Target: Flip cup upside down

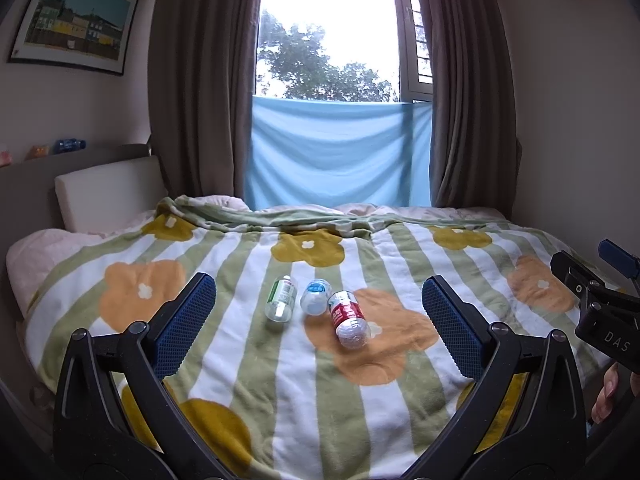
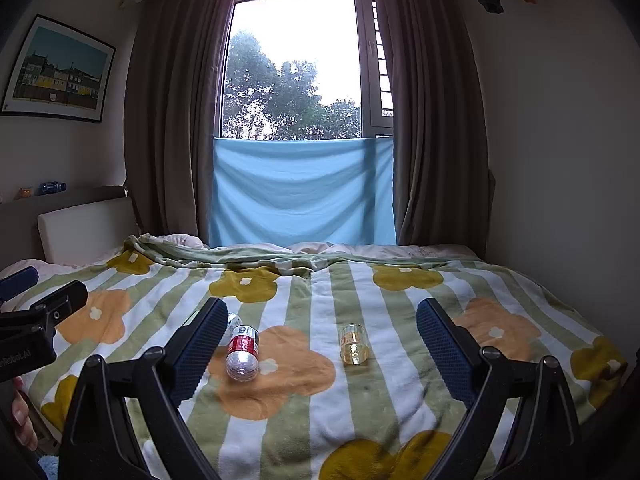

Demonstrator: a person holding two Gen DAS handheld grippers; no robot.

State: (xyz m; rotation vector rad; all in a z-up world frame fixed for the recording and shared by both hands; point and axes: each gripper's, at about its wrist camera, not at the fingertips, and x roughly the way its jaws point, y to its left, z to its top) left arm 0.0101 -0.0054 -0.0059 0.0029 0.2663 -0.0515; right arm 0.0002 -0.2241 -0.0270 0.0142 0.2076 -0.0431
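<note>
Several small clear cups cut from plastic bottles stand upside down on a flowered blanket. In the left wrist view I see a green-label cup, a blue-label cup and a red-label cup. In the right wrist view the red-label cup sits left of centre, a yellowish clear cup sits to its right, and another cup is half hidden behind my left finger. My left gripper is open and empty, short of the cups. My right gripper is open and empty too.
The bed fills the room up to a window with brown curtains and a blue cloth. A white headboard cushion stands at the left. The right gripper's body shows at the right edge of the left wrist view.
</note>
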